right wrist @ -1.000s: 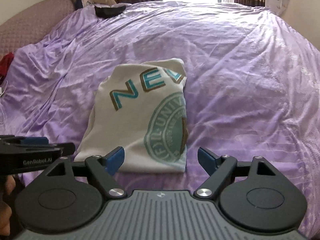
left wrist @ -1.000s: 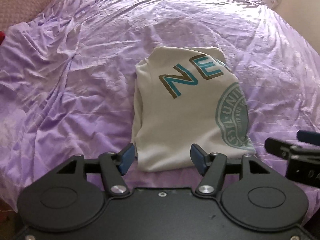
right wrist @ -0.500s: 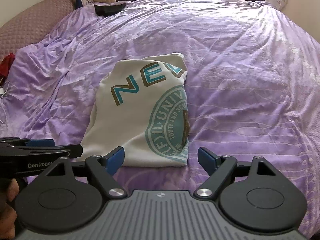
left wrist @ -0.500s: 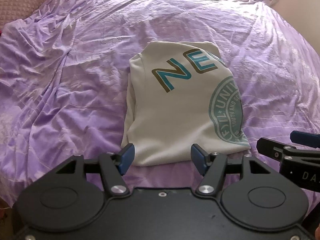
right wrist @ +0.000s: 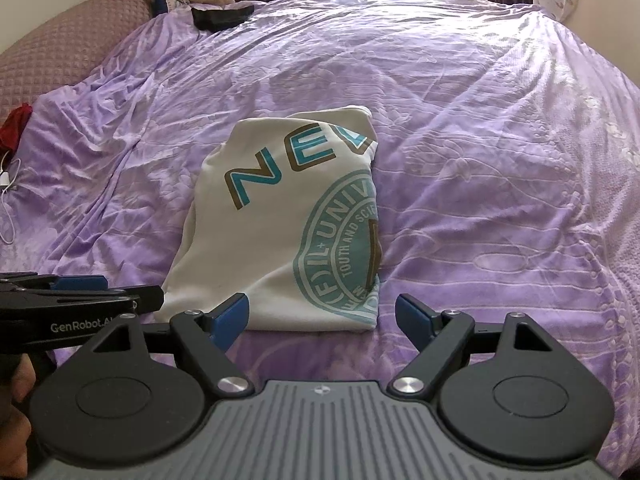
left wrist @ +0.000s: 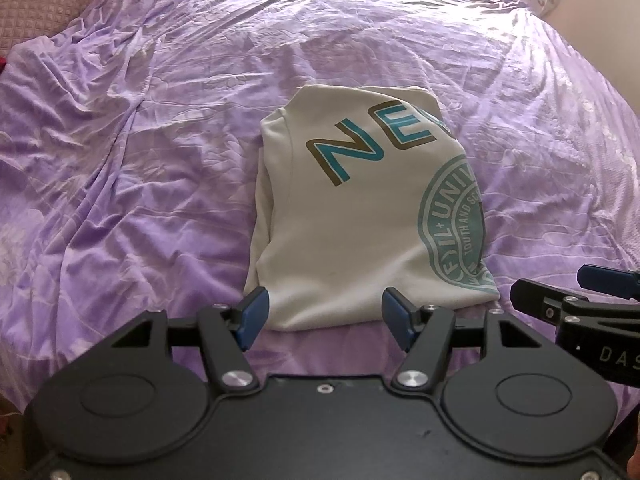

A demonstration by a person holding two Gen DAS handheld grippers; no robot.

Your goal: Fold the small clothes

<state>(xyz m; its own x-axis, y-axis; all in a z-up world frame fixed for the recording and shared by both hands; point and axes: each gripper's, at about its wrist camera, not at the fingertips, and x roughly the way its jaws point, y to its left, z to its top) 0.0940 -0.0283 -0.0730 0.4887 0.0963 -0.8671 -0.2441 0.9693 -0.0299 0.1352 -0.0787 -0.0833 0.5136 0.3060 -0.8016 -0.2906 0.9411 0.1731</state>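
A cream T-shirt [left wrist: 360,216] with teal and brown lettering and a round teal seal lies folded into a narrow rectangle on the purple bedspread [left wrist: 140,160]. My left gripper [left wrist: 326,318] hovers open just short of the shirt's near hem, nothing between its blue pads. In the right wrist view the same shirt [right wrist: 280,220] lies ahead, and my right gripper [right wrist: 322,318] stands open over its near right corner, holding nothing. Each gripper shows at the edge of the other's view: the right one [left wrist: 576,300] at right, the left one [right wrist: 80,292] at left.
A dark garment [right wrist: 222,16] lies at the far end of the bed. A pink quilted pillow [right wrist: 60,64] sits at the far left, with a red cloth [right wrist: 14,126] and white cable [right wrist: 6,184] on the left edge. Curtains and a bright window stand beyond.
Both views have shifted slightly, so the shirt now sits a little higher and fuller in frame. The shirt itself has not moved, and both grippers remain open.
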